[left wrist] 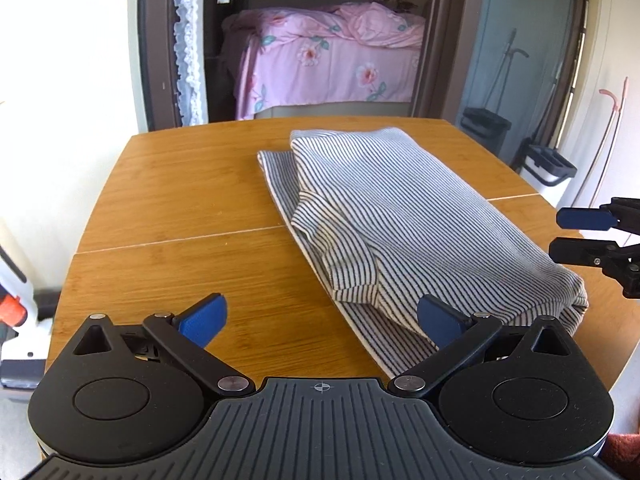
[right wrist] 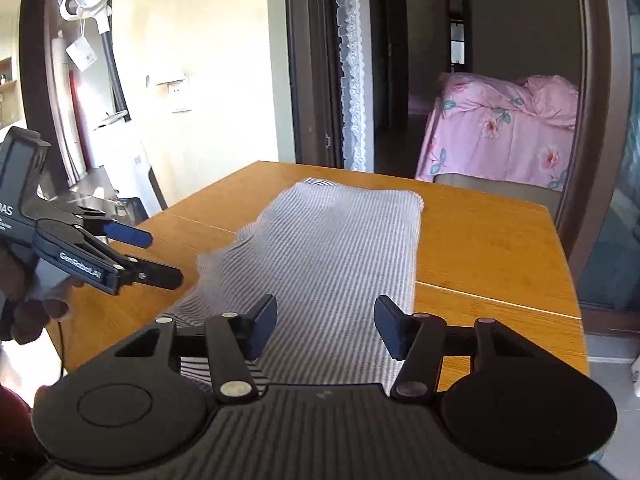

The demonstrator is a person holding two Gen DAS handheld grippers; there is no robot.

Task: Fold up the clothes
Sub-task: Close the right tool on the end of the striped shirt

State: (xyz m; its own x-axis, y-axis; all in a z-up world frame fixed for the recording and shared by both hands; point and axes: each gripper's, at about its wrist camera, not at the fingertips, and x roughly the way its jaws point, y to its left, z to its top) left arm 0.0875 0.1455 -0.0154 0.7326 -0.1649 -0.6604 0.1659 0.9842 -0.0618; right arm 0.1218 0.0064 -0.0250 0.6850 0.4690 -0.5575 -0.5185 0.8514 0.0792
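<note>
The striped garment lies folded lengthwise on the wooden worktop, a sleeve tucked on top. Both grippers hover just short of its near end, empty: the left gripper has its fingers spread wide, the right gripper has its fingers partly apart. A good next fold probably needs both near corners pinched together and carried evenly toward the far edge. Only the left wrist view shows the tucked sleeve sharply; the right wrist view blurs the cloth but shows a hand on the left gripper.
</note>
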